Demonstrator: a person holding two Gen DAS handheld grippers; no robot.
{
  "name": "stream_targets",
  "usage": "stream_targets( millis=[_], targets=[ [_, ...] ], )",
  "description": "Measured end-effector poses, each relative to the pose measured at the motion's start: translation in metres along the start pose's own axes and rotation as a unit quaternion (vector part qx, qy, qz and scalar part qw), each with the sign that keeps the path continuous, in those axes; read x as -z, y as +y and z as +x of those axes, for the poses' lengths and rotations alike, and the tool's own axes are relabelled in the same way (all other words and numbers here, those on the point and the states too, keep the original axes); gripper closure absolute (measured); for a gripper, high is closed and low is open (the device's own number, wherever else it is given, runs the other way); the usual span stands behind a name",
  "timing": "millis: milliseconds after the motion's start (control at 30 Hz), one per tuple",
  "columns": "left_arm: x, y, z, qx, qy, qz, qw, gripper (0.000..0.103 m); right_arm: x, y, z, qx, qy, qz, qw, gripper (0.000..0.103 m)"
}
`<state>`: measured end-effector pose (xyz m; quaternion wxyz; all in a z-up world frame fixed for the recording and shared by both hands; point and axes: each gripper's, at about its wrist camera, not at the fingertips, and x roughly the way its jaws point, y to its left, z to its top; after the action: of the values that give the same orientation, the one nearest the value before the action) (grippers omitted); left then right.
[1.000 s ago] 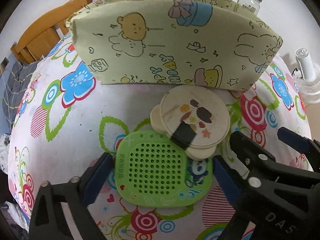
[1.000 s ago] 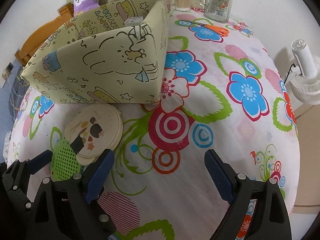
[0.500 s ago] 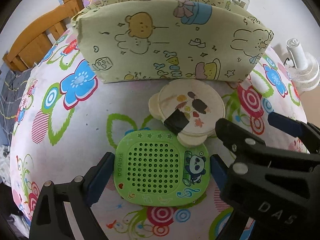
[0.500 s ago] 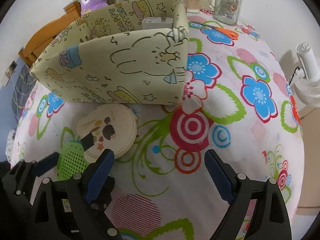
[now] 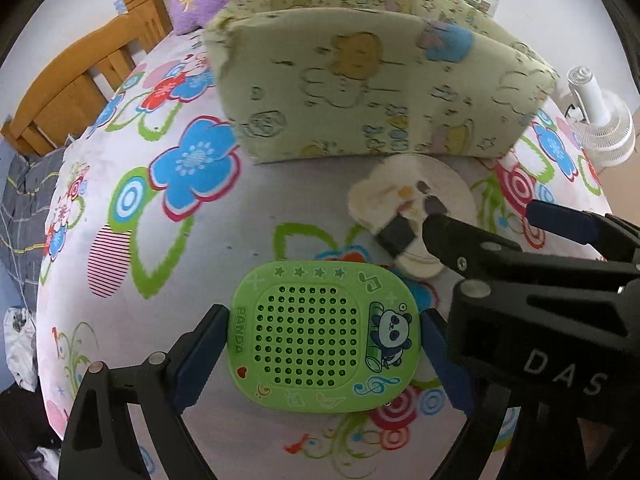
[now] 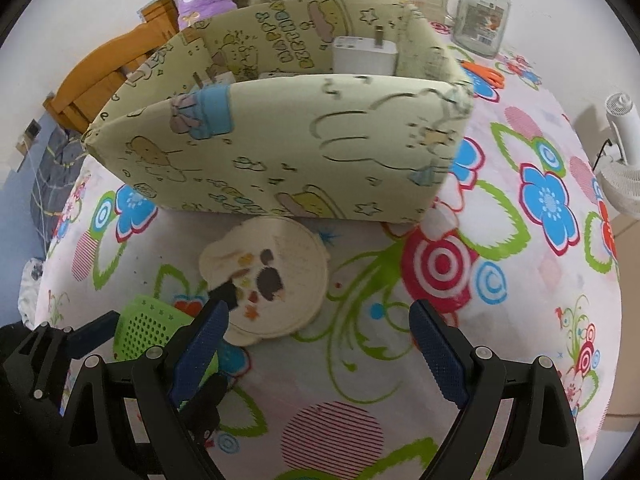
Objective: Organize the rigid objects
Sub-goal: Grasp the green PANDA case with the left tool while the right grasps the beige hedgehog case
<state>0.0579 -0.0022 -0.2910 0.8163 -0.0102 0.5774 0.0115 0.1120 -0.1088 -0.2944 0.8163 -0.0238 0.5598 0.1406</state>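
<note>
Both wrist cameras look steeply down and forward at 12 o'clock, close above the table. They share the fabric box [image 5: 372, 92] [image 6: 280, 152] and cream disc [image 5: 412, 200] [image 6: 268, 276].

A green panda toy [image 5: 324, 338] lies flat; a round cream case [image 6: 266, 278] sits beside it, maybe touching.

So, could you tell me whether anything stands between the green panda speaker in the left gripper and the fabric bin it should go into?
The left gripper is closed on the green panda speaker. The cream mouse-eared case lies to the right of the straight line to the fabric bin; only the bin's near wall must be cleared.
</note>
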Motion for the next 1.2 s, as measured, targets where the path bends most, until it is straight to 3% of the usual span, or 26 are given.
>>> stream_targets(
  millis=[267,667,1033,1200],
  targets=[
    [-0.014,0.029,0.009,-0.013,-0.001,0.004,0.9999,0.008,-0.008,0.013,0.012,0.001,0.009,-0.001,1.000,0.009],
    [-0.025,0.015,0.017,-0.007,-0.004,0.028,0.9996,0.008,-0.020,0.034,0.033,0.012,0.022,-0.018,1.000,0.009],
    [-0.029,0.026,0.026,-0.003,0.001,0.013,0.9999,0.008,-0.028,0.051,0.050,0.033,0.014,-0.050,0.998,0.007],
    [-0.031,0.026,0.026,-0.005,-0.002,0.013,0.9999,0.008,-0.019,0.052,0.050,0.034,0.004,-0.069,0.997,0.011]
  ],
)
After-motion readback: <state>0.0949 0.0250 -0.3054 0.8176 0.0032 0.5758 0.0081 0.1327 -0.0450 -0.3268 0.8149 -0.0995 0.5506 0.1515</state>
